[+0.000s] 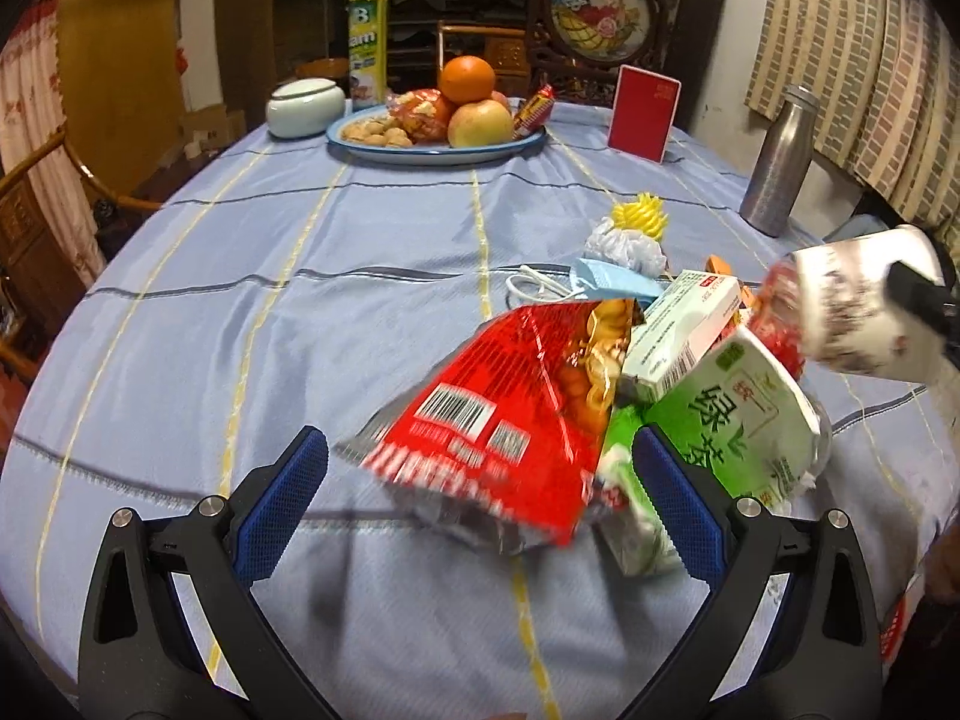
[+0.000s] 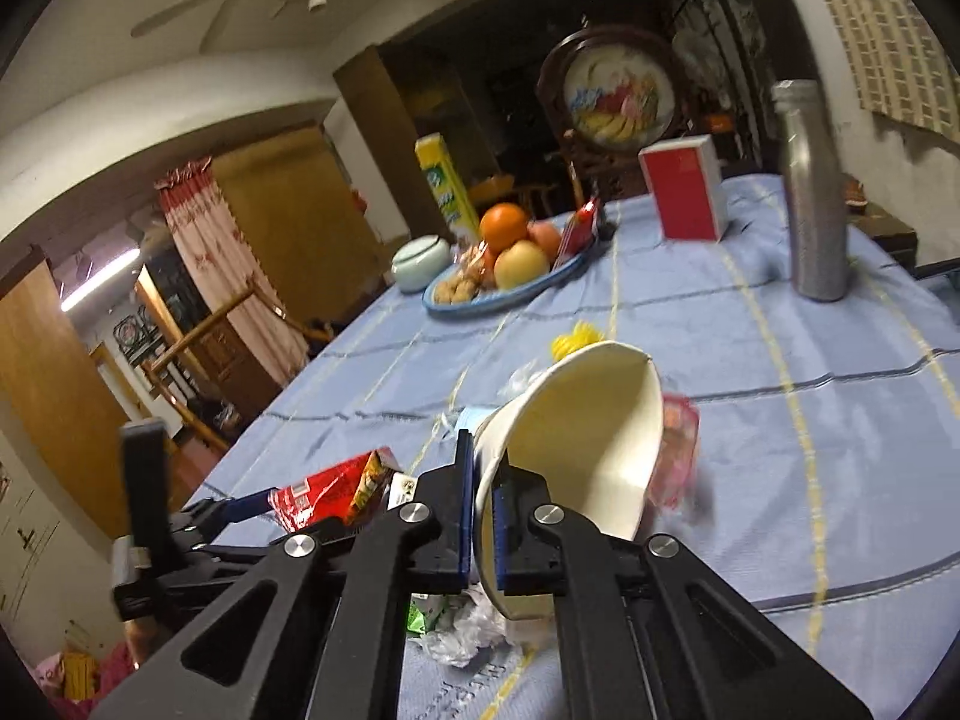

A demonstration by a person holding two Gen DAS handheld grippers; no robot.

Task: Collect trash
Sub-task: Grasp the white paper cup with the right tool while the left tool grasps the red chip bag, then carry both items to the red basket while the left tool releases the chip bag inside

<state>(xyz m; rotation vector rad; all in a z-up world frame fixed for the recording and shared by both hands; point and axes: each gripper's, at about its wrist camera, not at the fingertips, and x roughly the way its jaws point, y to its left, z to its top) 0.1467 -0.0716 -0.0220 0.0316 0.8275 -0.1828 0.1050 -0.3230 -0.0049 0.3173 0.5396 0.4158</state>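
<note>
On the round table with the blue striped cloth [image 1: 300, 252], a heap of trash lies near the front edge: a red snack bag [image 1: 498, 414], a white box [image 1: 681, 330] leaning on it, a green tea carton [image 1: 738, 420], a blue face mask [image 1: 606, 279], a crumpled white plastic bag [image 1: 624, 246] and a yellow plastic bit [image 1: 639, 216] behind them. The left gripper [image 1: 480, 498] stands wide open just above the cloth, its blue pads on either side of the red snack bag's lower end, holding nothing; whether a pad touches the bag cannot be told. The right gripper [image 2: 483, 516] is closed on the rim of a white paper bowl [image 2: 594, 420], one finger inside and one outside, and holds it tilted on its side above the heap, its mouth turned toward the far side of the table. A blurred red-and-pink wrapper [image 2: 678, 450] shows just beside the bowl's far edge. Farther back sit a plate of fruit [image 1: 435, 150], a pale lidded jar [image 1: 305, 108], a tall yellow can [image 1: 367, 36], a red box [image 1: 643, 114] and, well apart at the right, a steel bottle [image 1: 777, 162].
</note>
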